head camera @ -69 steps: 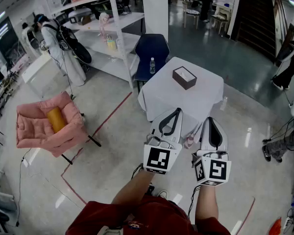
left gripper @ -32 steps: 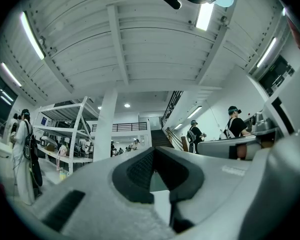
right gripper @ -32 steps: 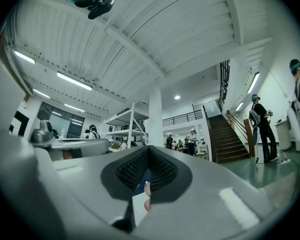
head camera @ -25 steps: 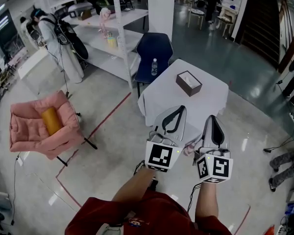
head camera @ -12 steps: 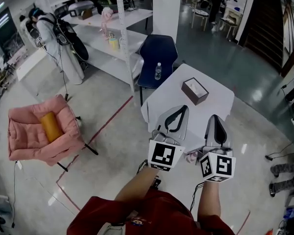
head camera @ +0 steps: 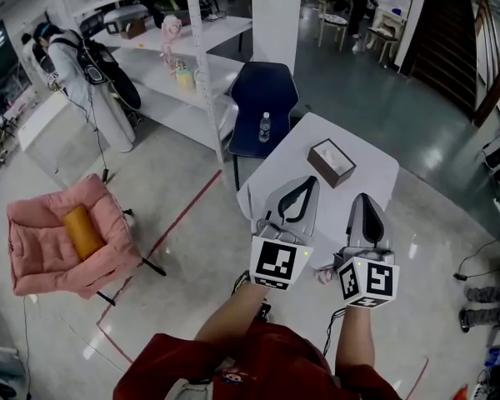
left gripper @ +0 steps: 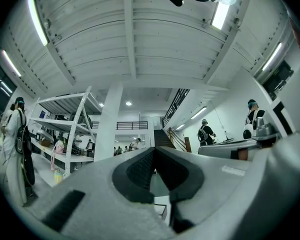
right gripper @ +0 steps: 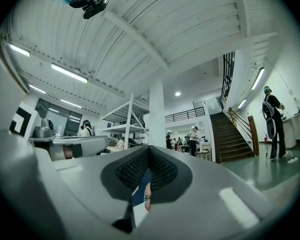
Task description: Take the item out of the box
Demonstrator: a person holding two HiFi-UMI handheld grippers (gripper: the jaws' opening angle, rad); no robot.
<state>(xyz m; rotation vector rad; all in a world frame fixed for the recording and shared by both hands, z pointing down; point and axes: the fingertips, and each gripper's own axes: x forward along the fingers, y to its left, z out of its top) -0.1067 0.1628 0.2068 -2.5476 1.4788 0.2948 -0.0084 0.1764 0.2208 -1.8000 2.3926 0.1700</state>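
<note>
A small brown box [head camera: 332, 162] with something white showing in its open top sits on a table under a white cloth [head camera: 350, 198], ahead of me. My left gripper [head camera: 303, 182] and right gripper [head camera: 363, 199] are held side by side in the air, short of the table and pointing toward it. Neither touches the box. In the left gripper view the left gripper [left gripper: 154, 151] has its jaws pressed together with nothing between them. The right gripper [right gripper: 148, 149] in its own view is likewise shut and empty.
A blue chair [head camera: 262, 86] with a water bottle [head camera: 264, 127] on its seat stands behind the table. White shelving [head camera: 175, 48] and a pillar [head camera: 275, 15] lie beyond. A pink armchair [head camera: 54, 248] holds a yellow roll [head camera: 82, 230]. A person [head camera: 67, 65] stands at far left.
The table and box have drawn closer and shifted toward the grippers as I walk forward. Both grippers keep the same pose, shut and side by side.
</note>
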